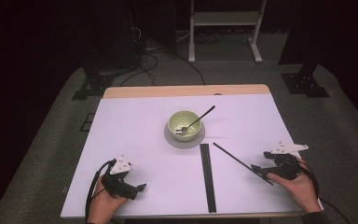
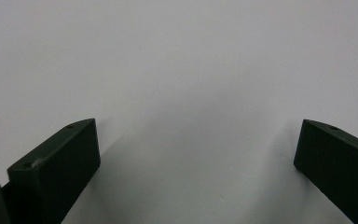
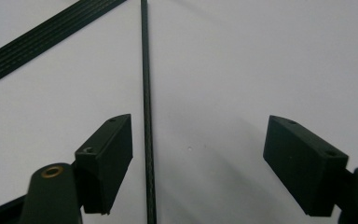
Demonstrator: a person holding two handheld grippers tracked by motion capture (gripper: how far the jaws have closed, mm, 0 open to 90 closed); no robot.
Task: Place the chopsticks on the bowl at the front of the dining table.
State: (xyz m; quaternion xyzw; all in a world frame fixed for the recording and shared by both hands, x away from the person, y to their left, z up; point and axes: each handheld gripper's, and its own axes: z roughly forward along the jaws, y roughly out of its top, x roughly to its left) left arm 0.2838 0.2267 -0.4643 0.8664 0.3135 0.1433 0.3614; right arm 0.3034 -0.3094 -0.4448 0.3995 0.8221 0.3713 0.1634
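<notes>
Black carbon-like rod (image 1: 242, 164) is seen in the high view lying slantwise on the white tabletop (image 1: 135, 140), its near end between the jaws of the right gripper (image 1: 257, 170), which is held low at the right edge by the right hand (image 1: 298, 183). A flat black strip (image 1: 207, 177) lies just left of the rod, running from the middle toward the near edge. Farther back, a pale green bowl (image 1: 184, 124) stands on a grey saucer (image 1: 184, 140), with a spoon (image 1: 196, 121) resting in it. The left gripper (image 1: 137, 189) is held at the near left corner, well apart from all of these.

In the left gripper view, the left gripper (image 2: 196, 154) is shown with its jaws spread wide over bare tabletop; nothing is between them.

In the right gripper view, the right gripper (image 3: 198, 144) is shown open, with the rod (image 3: 145, 93) passing between the jaws, close beside the left-hand pad but not pressed by either. The strip (image 3: 51, 35) crosses the upper left corner.

The step in hand is judged to be the grasp of the rod: the gripper is placed around it and the grip is not yet made. The next move calls for the jaws to be closed squarely on the thin rod, with the rod kept centred so that it is not pushed aside or rolled toward the strip.
</notes>
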